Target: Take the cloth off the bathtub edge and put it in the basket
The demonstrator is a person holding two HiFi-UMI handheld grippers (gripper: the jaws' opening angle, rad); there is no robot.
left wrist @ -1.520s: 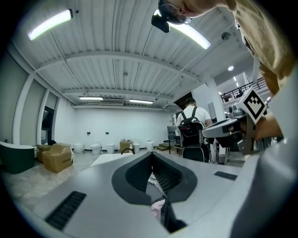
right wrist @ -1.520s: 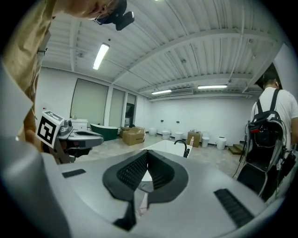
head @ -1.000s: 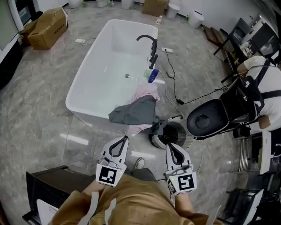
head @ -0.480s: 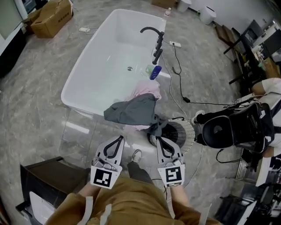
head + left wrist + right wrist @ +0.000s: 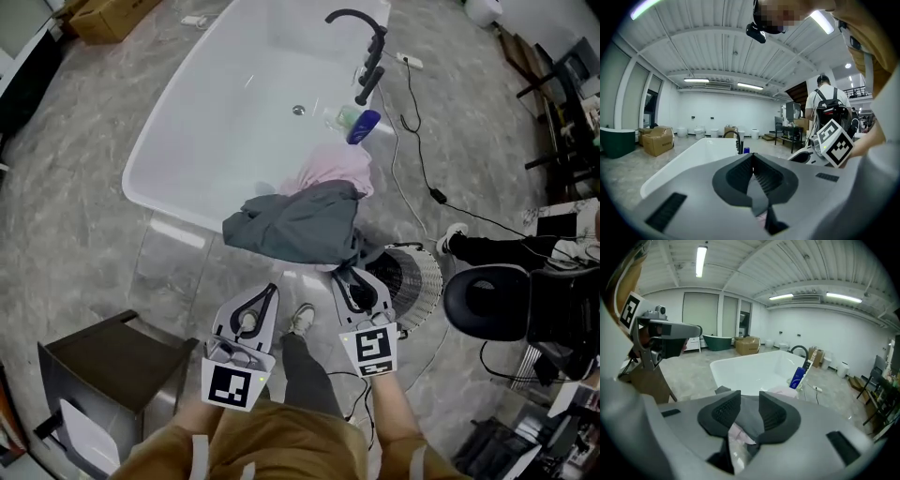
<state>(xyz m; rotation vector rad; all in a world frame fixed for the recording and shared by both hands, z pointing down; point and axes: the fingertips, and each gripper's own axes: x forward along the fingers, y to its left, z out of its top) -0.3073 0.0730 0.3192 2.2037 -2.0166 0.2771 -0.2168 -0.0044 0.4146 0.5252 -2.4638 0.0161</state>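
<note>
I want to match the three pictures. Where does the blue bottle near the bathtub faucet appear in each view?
Head view: the blue bottle is upper right of centre, just below the black faucet.
Left gripper view: small, at the centre, just right of the faucet.
Right gripper view: right of centre, under the faucet.
Shared landmark: the black faucet.

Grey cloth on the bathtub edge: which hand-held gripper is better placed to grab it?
Right, probably. The right hand-held gripper reaches the grey cloth's hanging corner. Its jaws have just been opening, with cloth showing in the gap, not pinched. The left hand-held gripper is shut and slightly farther back.
</note>
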